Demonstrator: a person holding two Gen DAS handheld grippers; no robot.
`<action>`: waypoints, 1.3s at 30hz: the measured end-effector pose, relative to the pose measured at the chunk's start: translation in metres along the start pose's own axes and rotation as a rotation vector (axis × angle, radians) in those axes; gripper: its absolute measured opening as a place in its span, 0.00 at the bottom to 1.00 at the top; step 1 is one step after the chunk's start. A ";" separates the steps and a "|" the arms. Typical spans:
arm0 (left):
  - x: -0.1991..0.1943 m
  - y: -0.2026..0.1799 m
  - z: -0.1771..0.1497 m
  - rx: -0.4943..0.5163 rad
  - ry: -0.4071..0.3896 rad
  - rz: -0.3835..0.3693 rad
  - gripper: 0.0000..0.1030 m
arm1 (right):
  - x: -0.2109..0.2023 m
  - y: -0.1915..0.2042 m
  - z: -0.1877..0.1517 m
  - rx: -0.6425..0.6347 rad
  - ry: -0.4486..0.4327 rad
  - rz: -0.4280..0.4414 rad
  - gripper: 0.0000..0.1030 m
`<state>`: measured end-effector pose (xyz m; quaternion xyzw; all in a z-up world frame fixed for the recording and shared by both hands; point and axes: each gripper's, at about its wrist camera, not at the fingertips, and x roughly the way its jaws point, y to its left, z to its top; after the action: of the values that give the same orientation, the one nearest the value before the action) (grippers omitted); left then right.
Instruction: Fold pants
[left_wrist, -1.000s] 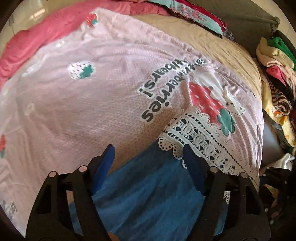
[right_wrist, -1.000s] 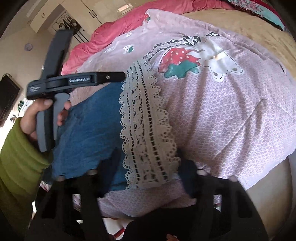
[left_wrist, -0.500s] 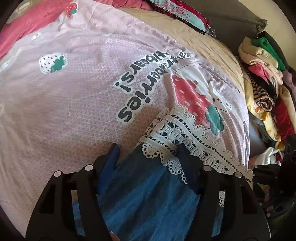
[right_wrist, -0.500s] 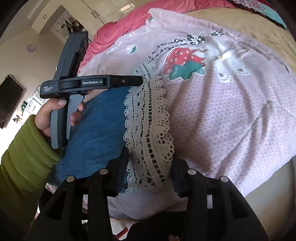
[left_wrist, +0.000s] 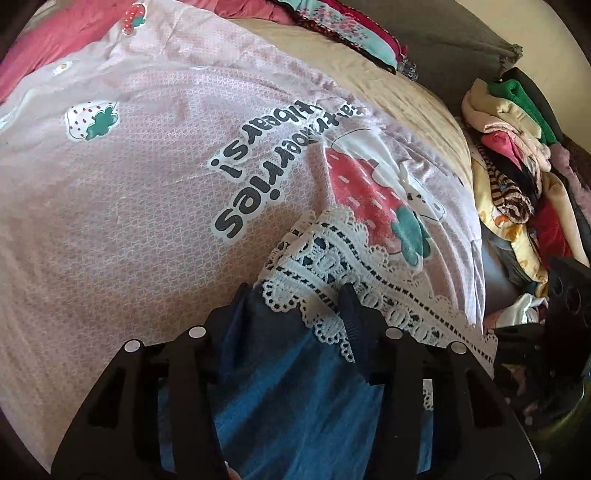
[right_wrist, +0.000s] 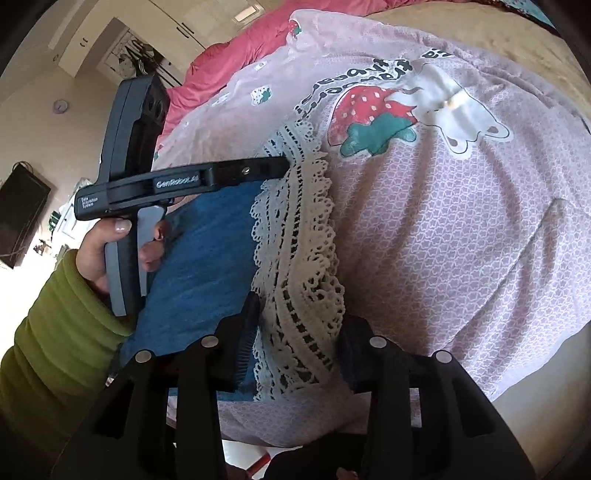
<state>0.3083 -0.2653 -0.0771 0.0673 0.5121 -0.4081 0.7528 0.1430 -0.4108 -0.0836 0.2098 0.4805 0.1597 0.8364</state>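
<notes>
bed (left_wrist: 388, 85), pink strawberry quilt (left_wrist: 147, 184), blue lace-trimmed pants (left_wrist: 295, 398), perhaps denim

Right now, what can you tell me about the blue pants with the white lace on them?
The blue denim-like pants with a white lace hem lie flat near the edge of the pink strawberry-print quilt. The lace is scalloped and full of holes, edging the leg ends. The left gripper straddles one end of the lace band, the right gripper the other; both have their fingers apart.

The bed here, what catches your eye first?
A big strawberry cartoon on the pink quilt fills the middle. Nearer, blue pants with a white lace hem lie between the left gripper fingers. A clothes heap sits at right.
</notes>
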 end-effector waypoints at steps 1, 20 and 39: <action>-0.001 -0.003 0.000 0.005 0.001 0.009 0.34 | 0.001 0.000 0.000 -0.002 0.004 0.002 0.36; -0.104 0.014 -0.036 -0.093 -0.193 -0.064 0.14 | -0.013 0.071 -0.008 -0.200 -0.150 0.185 0.25; -0.184 0.106 -0.155 -0.409 -0.333 -0.006 0.30 | 0.078 0.201 -0.046 -0.510 0.073 0.260 0.24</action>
<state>0.2435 -0.0147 -0.0313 -0.1561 0.4532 -0.3039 0.8234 0.1275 -0.1915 -0.0606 0.0468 0.4236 0.3887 0.8169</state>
